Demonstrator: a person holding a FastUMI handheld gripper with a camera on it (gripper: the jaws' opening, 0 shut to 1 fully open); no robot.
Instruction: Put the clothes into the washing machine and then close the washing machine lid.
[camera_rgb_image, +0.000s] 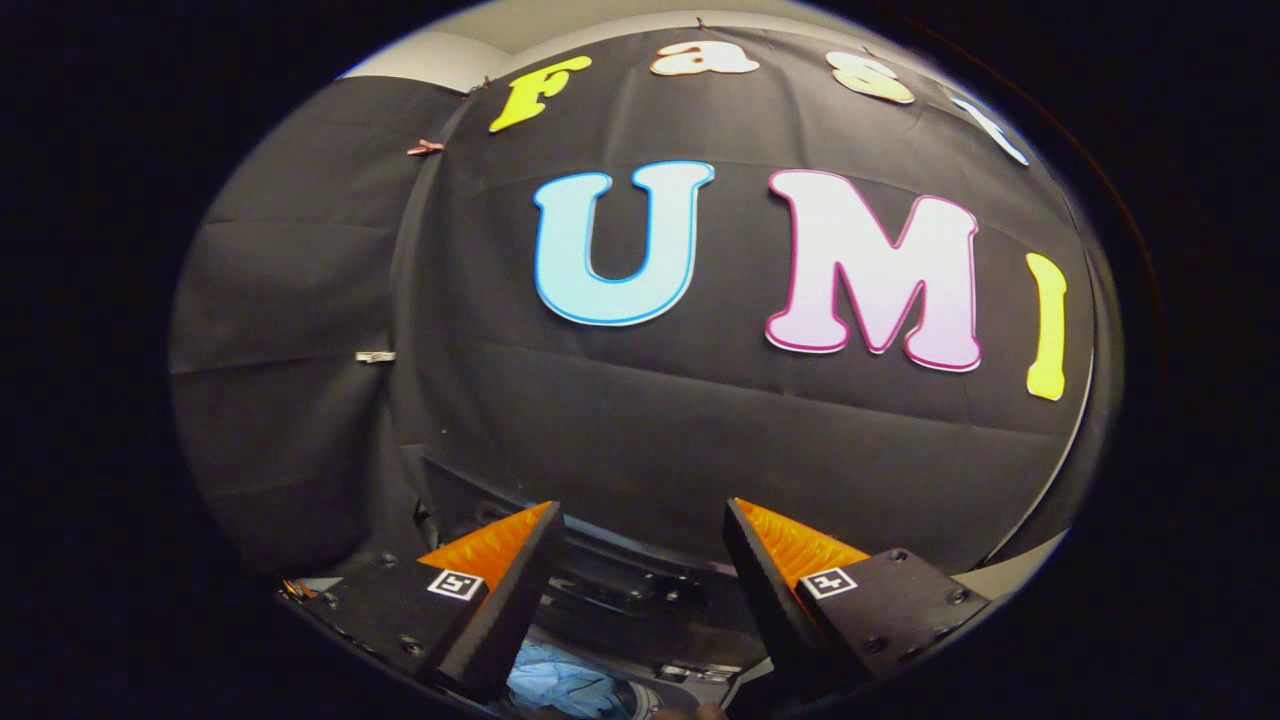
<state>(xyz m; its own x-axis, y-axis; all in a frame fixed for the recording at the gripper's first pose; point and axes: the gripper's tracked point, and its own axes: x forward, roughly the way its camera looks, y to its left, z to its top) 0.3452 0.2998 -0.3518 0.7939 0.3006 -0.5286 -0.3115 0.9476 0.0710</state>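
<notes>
Between the 2 fingers (520, 585) of the tongs (640, 520): nothing gripped, a clear gap, fingers standing apart and angled up toward the black cloth wall (700, 430).

Low down between the finger bases, almost under the tongs: a crumpled pale blue garment (560, 685), apparently lying in the mouth of the washing machine (640, 590). Round drum rim partly visible just beside it. Cannot tell whether all the cloth sits inside or some drapes over the rim, since so little of it is in view.

Just ahead of the fingertips: dark machine body, with what looks like the raised lid (480, 500) standing up against the wall cloth, touching or very near it. Hinge hardware (690, 675) near the right finger base.

Likely step in hand: clothes in, lid not yet closed.

Risks from here:
- Cloth caught on the rim, trapped by the lid when it swings down, lid left ajar.
- Tongs pointed too high, so a push could land on the wall cloth and not on the lid edge.
- Open fingers hooking the lid edge or the cloth behind it, dragging fabric along.
- Lid dropping fast once past upright, slamming or slipping off a finger.
- Lower view cramped, so poor sight of garment and rim during the close.
</notes>
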